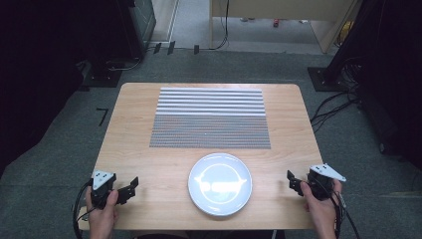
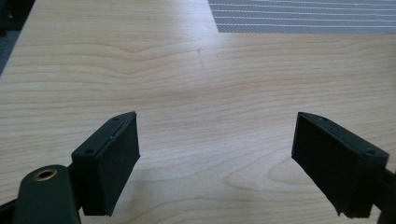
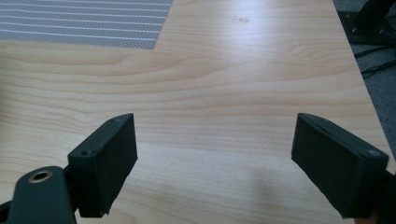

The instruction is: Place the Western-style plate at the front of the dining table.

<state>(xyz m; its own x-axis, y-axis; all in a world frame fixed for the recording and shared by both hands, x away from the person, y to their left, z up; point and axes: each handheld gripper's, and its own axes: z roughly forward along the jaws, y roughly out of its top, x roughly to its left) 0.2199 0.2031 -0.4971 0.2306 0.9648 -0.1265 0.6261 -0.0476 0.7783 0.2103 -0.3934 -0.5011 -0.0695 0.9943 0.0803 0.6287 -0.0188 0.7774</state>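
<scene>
A light wooden table (image 1: 149, 164) with rounded corners stands on grey carpet (image 1: 45, 174). On its far half lies a grey striped mat (image 1: 210, 118), squared to the table edges (paler bands at the far end, a finer and darker weave toward the near end); a corner of the mat (image 2: 303, 16) also shows at the top of the left gripper view, and another corner (image 3: 84, 23) at the top of the right gripper view. Black cables (image 1: 331, 107) trail over the carpet to the right of the table, near a dark stand base (image 1: 323, 77). Beyond the table a black cord (image 1: 225, 30) hangs down by a pale wooden panel (image 1: 278, 10).
</scene>
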